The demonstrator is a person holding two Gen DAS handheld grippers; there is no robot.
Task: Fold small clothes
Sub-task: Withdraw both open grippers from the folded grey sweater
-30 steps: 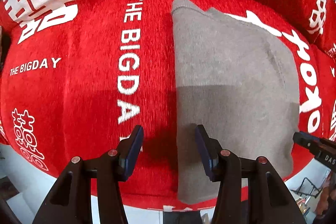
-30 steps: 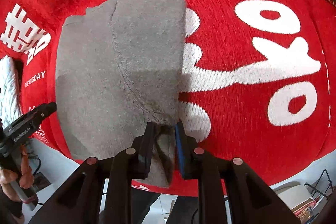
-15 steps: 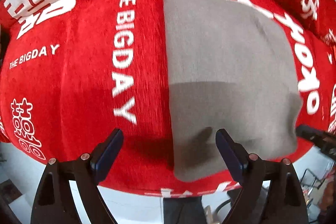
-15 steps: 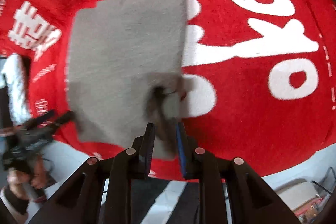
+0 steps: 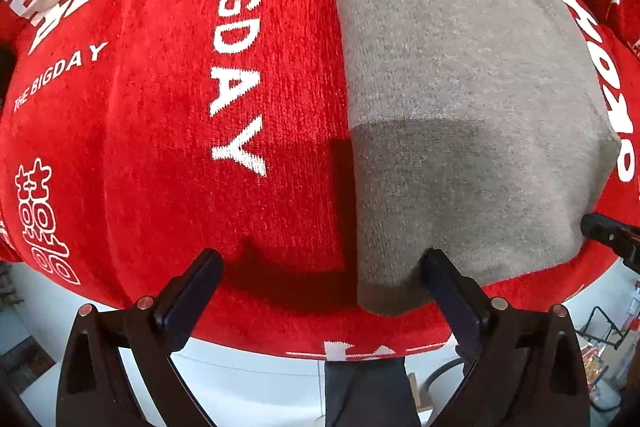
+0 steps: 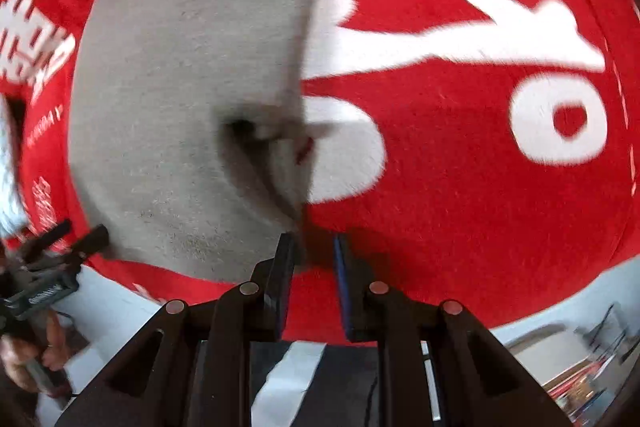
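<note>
Red plush cover [image 5: 160, 147] with white lettering lies over the desk, and pale floor [image 5: 248, 387] shows below its near edge.

Left wrist view: the left gripper [image 5: 320, 259] points straight down with its jaws wide; they have just been opening, and nothing is pressed between them. The left jaw hangs over bare red cover. The right jaw hangs over the near left corner of the grey garment [image 5: 460, 87]. The garment's straight left edge runs away from the gap between the jaws. The garment itself lies flat ahead and to the right of them. At the far right, past the garment's near right corner, the tip of the right gripper [image 5: 608, 235] enters.

Right wrist view (blurred): at the far left a hand [image 6: 36, 351] holds the left gripper [image 6: 80, 243] at the garment's near left corner. The grey garment [image 6: 180, 67] spreads ahead and left of the right gripper [image 6: 313, 243]. Its near right corner is drawn up into a puckered peak that meets the tips of the jaws. These jaws are narrow and appear to pinch that corner. To their right lies only red cover [image 6: 460, 167] with large white letters.
</note>
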